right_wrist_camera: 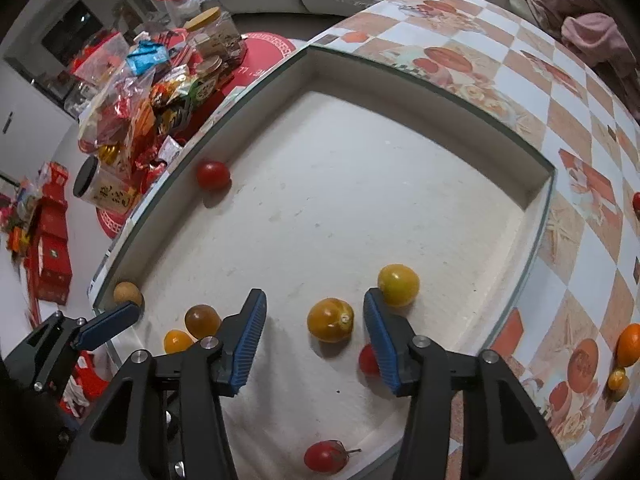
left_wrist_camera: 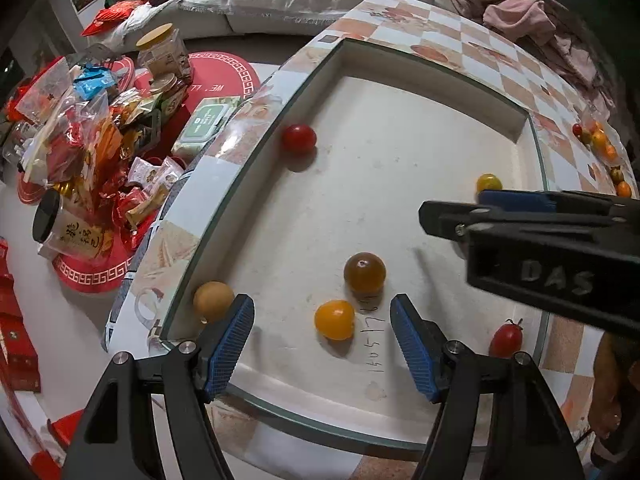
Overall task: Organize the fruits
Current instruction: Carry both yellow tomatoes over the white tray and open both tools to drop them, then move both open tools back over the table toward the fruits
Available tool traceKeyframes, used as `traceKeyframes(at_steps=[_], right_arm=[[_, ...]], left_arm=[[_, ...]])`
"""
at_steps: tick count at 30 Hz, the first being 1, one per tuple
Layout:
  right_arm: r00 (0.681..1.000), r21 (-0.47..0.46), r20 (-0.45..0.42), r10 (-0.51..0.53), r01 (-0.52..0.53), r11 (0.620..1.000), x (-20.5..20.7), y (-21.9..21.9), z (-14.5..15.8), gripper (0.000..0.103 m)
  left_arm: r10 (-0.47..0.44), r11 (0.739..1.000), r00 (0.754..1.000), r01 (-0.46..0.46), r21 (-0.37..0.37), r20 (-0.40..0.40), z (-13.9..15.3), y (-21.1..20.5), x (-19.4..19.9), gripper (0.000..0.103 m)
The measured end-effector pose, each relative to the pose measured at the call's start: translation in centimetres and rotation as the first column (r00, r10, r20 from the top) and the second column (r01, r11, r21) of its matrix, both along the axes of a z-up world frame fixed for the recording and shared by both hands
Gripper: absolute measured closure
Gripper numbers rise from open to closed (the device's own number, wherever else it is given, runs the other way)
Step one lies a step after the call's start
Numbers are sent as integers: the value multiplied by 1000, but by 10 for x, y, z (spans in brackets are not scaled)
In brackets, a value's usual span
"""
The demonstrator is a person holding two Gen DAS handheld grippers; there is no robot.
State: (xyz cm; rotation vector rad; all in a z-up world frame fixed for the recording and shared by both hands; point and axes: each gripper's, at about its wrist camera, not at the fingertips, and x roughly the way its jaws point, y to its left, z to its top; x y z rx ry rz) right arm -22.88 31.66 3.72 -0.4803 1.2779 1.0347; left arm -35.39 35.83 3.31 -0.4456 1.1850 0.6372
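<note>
White and shallow, the tray (right_wrist_camera: 400, 208) set into the checked desk (right_wrist_camera: 532, 92) holds the scattered fruits: a tan one (left_wrist_camera: 213, 300) at its left wall, then the left hand-held gripper (left_wrist_camera: 322, 346), apart around an orange tomato (left_wrist_camera: 334, 319). Rightward, the right hand-held gripper (right_wrist_camera: 315, 342) is apart around a yellow-orange fruit (right_wrist_camera: 330, 319). Closing on each looks like the next move.

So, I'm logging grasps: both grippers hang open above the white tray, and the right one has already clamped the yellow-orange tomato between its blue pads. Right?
Not quite. In the right wrist view the right gripper is open, and the yellow-orange tomato sits on the white tray between the blue pads, untouched. The left gripper is open too.
</note>
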Motion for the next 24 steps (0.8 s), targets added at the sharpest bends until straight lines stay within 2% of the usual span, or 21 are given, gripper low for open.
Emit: traceKeyframes(at_steps=[2, 4, 15, 24], right_arm=[[1000, 16, 1, -10, 10, 1000, 1, -1, 6, 29], [1000, 42, 4, -28, 28, 999, 4, -3, 14, 22], [987, 84, 9, -158, 156, 984, 34, -41, 39, 22], [950, 58, 19, -310, 309, 949, 74, -118, 42, 22]], left_arm=[[2, 1000, 1000, -2, -1, -2, 1, 0, 0, 32], [-3, 1000, 1000, 3, 4, -8, 1, -1, 2, 32], [-63, 998, 998, 63, 25, -15, 14, -15, 29, 32], [-187, 981, 982, 186, 53, 12, 34, -49, 74, 32]])
